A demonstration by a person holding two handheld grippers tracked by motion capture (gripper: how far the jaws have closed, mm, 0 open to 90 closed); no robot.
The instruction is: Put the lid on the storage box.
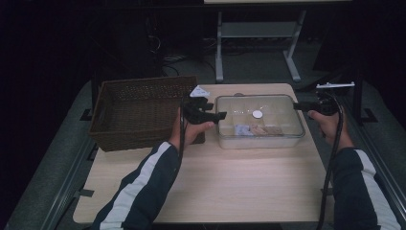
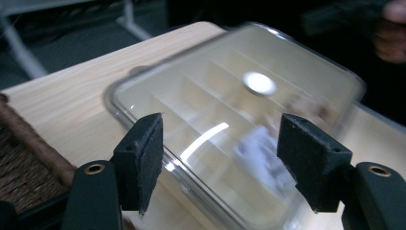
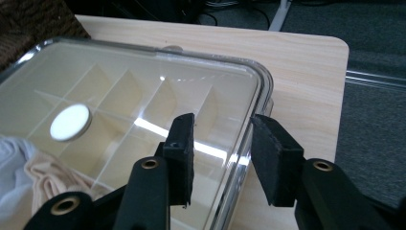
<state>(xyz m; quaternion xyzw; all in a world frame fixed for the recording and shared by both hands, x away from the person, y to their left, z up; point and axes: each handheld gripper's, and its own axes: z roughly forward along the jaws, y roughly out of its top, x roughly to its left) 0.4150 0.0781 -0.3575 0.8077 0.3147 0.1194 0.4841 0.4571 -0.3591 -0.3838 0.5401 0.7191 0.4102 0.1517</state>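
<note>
- The table carries everything; on its far half the wicker basket stands at my left and the clear box just right of it, the two near each other but apart, with my left hand between them;
- The clear box is the thing I am working on; it lies with its long axis across the table, from my left to my right, so each short end faces one of my hands; its lid is on, with a white round disc near the middle;
- Inside, dividers cut the box into compartments; folded cloth pieces lie in the near row, pale blue beside beige;
- My left gripper sits at the box's left end, pointing along its long axis; its jaws stand wide apart and hold nothing, the left end of the box lying in the gap without the pads pressing on it;
- My right gripper is at the opposite end, its jaws straddling the lid's rim, one pad over the lid and one outside; they are partly open and I judge they are not yet clamped;
- Both hands are equally near, one per end; the move I expect is a two-handed hold along that axis.
</note>
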